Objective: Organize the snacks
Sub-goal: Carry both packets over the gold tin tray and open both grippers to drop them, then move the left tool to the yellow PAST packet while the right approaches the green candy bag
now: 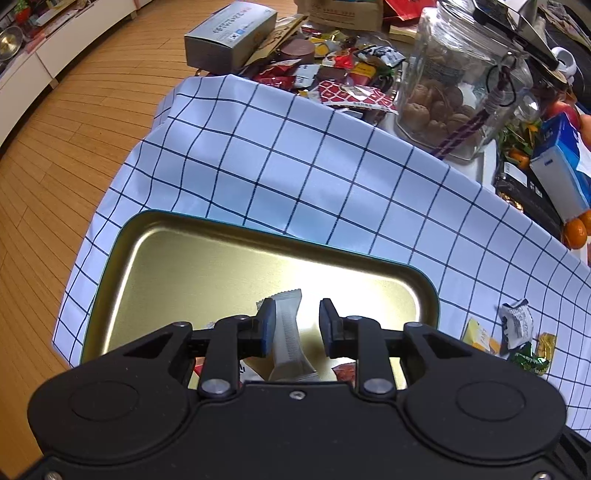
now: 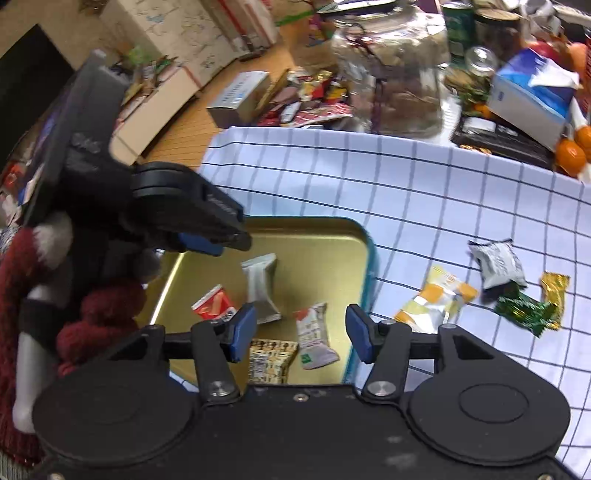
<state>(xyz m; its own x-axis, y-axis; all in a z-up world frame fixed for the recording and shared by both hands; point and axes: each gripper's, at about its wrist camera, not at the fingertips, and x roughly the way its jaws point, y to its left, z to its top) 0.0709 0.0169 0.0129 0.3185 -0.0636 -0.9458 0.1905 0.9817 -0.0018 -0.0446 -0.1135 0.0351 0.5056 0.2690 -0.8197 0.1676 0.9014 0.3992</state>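
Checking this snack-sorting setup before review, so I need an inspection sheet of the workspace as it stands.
Surface: checked cloth over the table.
Job's things: gold tray holds a silver packet, a red packet and two more; four wrapped snacks lie loose on the cloth.
Clutter: glass jar, grey box and a wrapper pile beyond the cloth.
Grippers: left gripper over the tray, jaws apart, gripping nothing; right gripper open, empty.
Cables: nothing seen.
Surroundings: wooden floor.
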